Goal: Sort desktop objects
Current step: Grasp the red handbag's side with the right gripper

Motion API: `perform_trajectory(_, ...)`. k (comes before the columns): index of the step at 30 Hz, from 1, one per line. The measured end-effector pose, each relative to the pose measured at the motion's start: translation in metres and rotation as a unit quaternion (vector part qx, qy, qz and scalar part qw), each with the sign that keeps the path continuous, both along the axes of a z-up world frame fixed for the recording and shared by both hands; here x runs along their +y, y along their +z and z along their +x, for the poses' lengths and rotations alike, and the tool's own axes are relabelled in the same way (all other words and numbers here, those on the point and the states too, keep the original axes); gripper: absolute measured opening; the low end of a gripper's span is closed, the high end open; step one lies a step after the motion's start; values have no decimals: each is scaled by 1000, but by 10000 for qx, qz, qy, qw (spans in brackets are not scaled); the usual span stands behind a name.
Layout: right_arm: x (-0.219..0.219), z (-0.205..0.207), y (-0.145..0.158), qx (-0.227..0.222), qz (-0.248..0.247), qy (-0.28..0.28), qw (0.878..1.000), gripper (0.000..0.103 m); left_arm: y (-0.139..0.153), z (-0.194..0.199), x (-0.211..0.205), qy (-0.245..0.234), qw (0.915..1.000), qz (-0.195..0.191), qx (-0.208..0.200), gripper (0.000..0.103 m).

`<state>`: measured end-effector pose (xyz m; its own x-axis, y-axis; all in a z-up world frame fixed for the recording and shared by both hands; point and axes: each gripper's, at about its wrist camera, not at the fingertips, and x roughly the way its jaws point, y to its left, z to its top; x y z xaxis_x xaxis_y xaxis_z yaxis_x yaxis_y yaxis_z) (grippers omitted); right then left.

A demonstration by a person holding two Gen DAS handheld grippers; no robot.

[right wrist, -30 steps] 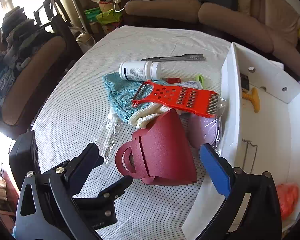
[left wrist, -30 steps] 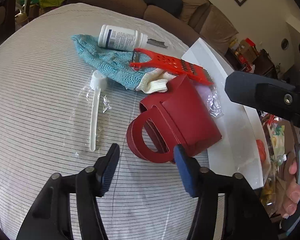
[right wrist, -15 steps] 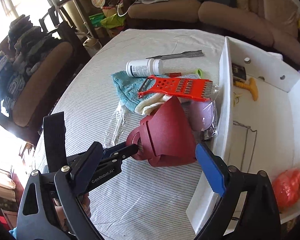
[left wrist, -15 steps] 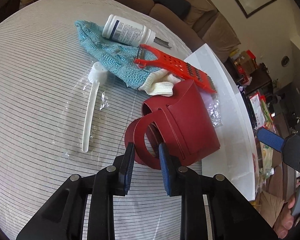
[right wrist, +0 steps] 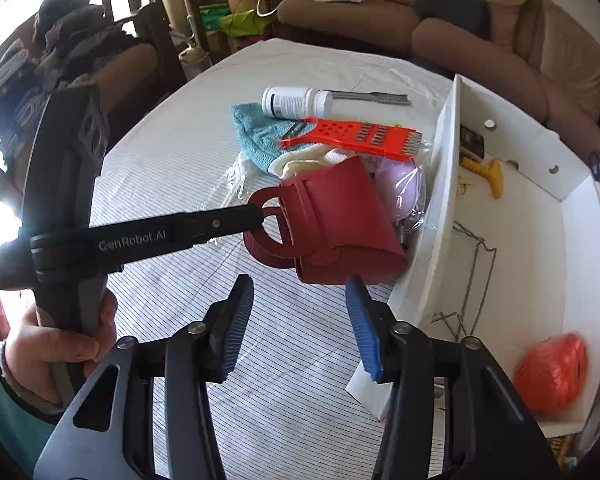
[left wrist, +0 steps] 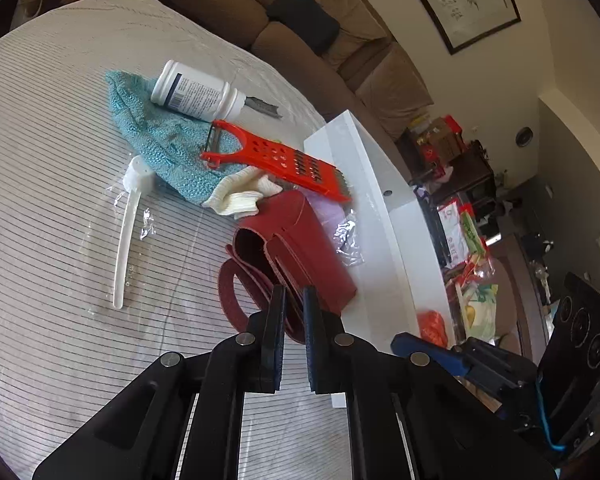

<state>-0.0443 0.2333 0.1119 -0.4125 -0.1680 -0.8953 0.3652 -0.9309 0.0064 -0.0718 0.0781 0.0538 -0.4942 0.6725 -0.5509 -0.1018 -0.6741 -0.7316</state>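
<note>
On a striped white tablecloth, with a brown sofa behind and a white box at the table's right edge, lie a white bottle, a teal cloth and an orange grater. Near the box wall sits the dark red leather bag, flap closed, with two round loop handles. Left gripper is clamped on one handle, while the right gripper, jaws just narrowing, stands apart holding nothing.

hidden: purple item – under wrap, behind red bag | identity – unclear
</note>
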Motion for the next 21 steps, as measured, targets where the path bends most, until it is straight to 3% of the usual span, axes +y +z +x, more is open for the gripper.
perform_trajectory(5, -19, 0, -13, 385, 626, 244, 9970, 37, -1, 0, -3, -19, 10000, 63, -33, 6)
perform_trajectory(11, -28, -24, -32, 229, 939, 220, 9951, 36, -4, -2, -6, -20, 9999, 114, -69, 6)
perform_trajectory(15, -27, -37, -39, 135, 778, 53, 9969, 35, -5, -2, -5, -46, 9999, 98, -67, 7)
perform_trajectory(17, -30, -39, -38, 156, 758, 84, 9970, 30, -4, -2, -9, 68, 9999, 43, -90, 13)
perform_trajectory(19, -35, -38, -36, 178, 769, 152, 9968, 20, -2, -1, -17, 240, 9997, -6, -83, 35)
perform_trajectory(21, -35, -37, -31, 254, 745, 148, 9968, 14, -1, 1, -28, 467, 9988, -73, -90, 39)
